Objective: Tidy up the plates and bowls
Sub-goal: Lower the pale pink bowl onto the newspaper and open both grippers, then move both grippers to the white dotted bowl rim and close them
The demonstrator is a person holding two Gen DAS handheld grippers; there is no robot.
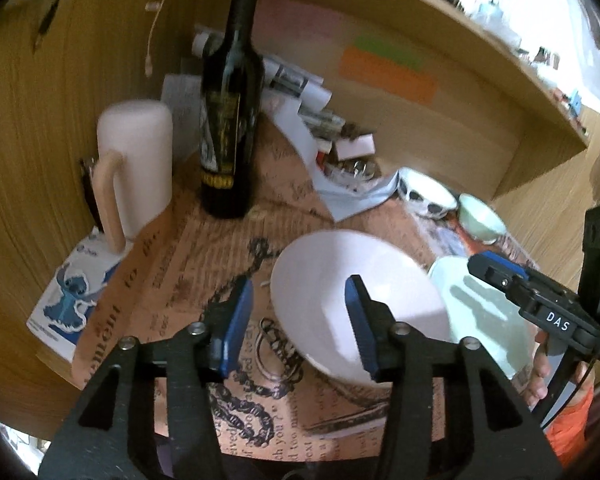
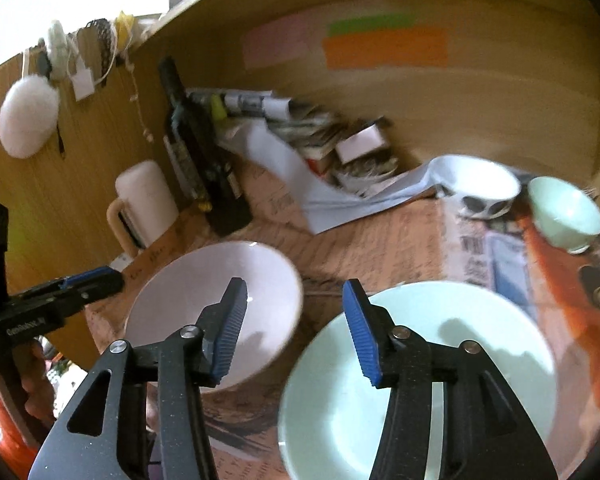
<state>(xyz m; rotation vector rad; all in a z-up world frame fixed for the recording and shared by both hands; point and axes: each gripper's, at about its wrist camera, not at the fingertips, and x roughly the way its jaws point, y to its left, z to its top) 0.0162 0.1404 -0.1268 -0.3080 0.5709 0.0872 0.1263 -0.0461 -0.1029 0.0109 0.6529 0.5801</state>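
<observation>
**Both grippers open above pink bowl and green plate**

Landmark: pink bowl [image 2: 216,312], sitting on the newsprint-patterned table cover [image 1: 168,280].

Far left of the pink bowl: a sticker box [image 1: 66,300] with a blue cartoon figure at the table edge, then a pale pink mug [image 1: 136,172] with a beige handle, upright, against the wooden side wall. Behind-left of the bowl: dark wine bottle [image 1: 228,120], upright, just right of the mug. Behind the bowl: messy pile of papers [image 2: 300,128] at the back wall, with coloured sticky notes [image 2: 384,46] on the wall above.

Left gripper [image 1: 300,320]: jaws apart, nothing between the pads. Its right finger overlaps the pink bowl in left wrist view, left finger over the table cover just left of the bowl; contact can't be judged.

Right of the pink bowl, near but apart in right wrist view: pale green plate [image 2: 480,340], flat on the cover. Right gripper [image 2: 296,328]: jaws apart, empty, straddling the gap between bowl and plate; left finger over the bowl, right finger over the plate's near-left rim.

Behind-right of the pink bowl: white bowl with dark spots [image 2: 476,188], partly on the loose paper. Further right, just beside it: small green bowl [image 2: 564,212], upright.

A person's fingers [image 1: 540,376] hold the right gripper handle.
</observation>
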